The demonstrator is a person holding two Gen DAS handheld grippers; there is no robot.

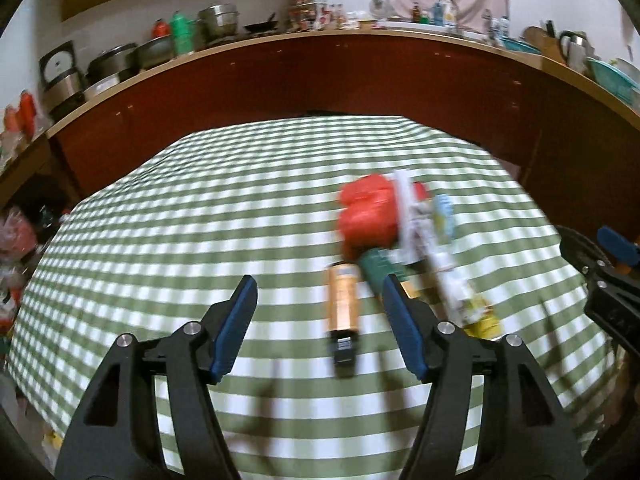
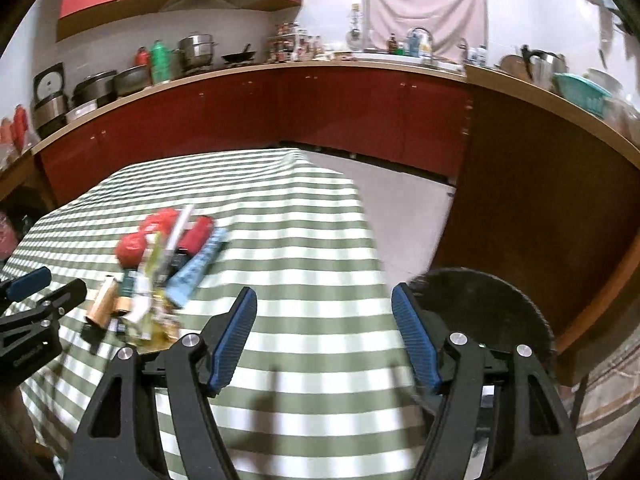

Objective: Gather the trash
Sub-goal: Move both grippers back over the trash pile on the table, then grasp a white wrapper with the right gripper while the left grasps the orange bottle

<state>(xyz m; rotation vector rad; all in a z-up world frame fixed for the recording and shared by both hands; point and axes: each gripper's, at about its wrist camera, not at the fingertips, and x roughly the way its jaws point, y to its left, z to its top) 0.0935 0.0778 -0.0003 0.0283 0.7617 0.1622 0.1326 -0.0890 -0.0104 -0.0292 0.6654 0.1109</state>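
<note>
Both black two-finger grippers, left (image 1: 320,328) and right (image 2: 324,340), hang spread and empty over the green-and-white checked tablecloth (image 1: 160,240); just beyond the left one lies a blurred heap of red, copper and paper trash (image 1: 384,240).

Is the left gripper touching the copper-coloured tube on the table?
Apart. In the left wrist view, the left gripper stands open, and striped cloth shows between each pad and the copper-coloured tube.

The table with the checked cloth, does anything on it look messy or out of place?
Yes. A jumble of trash lies heaped on the green checked cloth: a crumpled red piece, wrappers, and an orange tube tipped on its side. Blur hides finer detail. The rest of the cloth is bare.
</note>
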